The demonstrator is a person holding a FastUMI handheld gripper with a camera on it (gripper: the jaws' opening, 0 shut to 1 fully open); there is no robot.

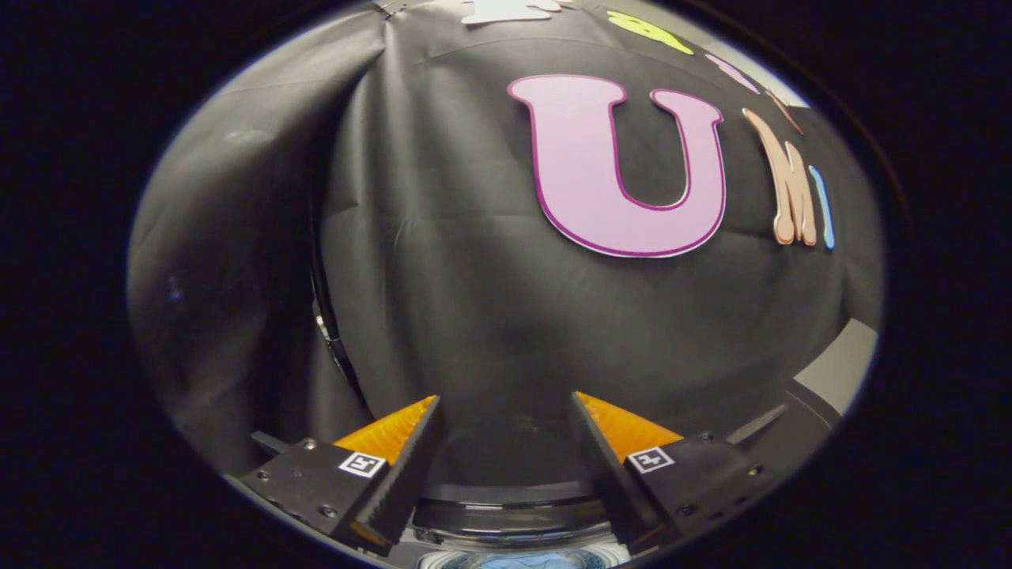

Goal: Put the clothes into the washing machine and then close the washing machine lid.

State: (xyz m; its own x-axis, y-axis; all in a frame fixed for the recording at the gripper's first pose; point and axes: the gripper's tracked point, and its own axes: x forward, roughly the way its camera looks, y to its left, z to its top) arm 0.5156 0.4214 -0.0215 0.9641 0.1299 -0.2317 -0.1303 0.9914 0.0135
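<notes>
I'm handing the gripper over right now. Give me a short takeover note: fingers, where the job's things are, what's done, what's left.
Gripper: fingers apart, nothing between them, pointing at the booth's black cloth wall.
Washing machine: its dark rounded rim sits just below and between the fingers; something pale blue shows in the opening, possibly clothes, but I cannot tell for certain.
Lid: cannot tell its position from here.
Done: uncertain; maybe the clothes are in.
Left: tilt down to confirm the clothes are inside, then close the lid.

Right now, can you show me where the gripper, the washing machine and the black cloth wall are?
gripper (506, 450): gripper view, open gap midway between its fingertips.
washing machine (506, 514): gripper view, dark curved rim below the fingers.
black cloth wall (443, 276): gripper view, plain cloth.
</notes>
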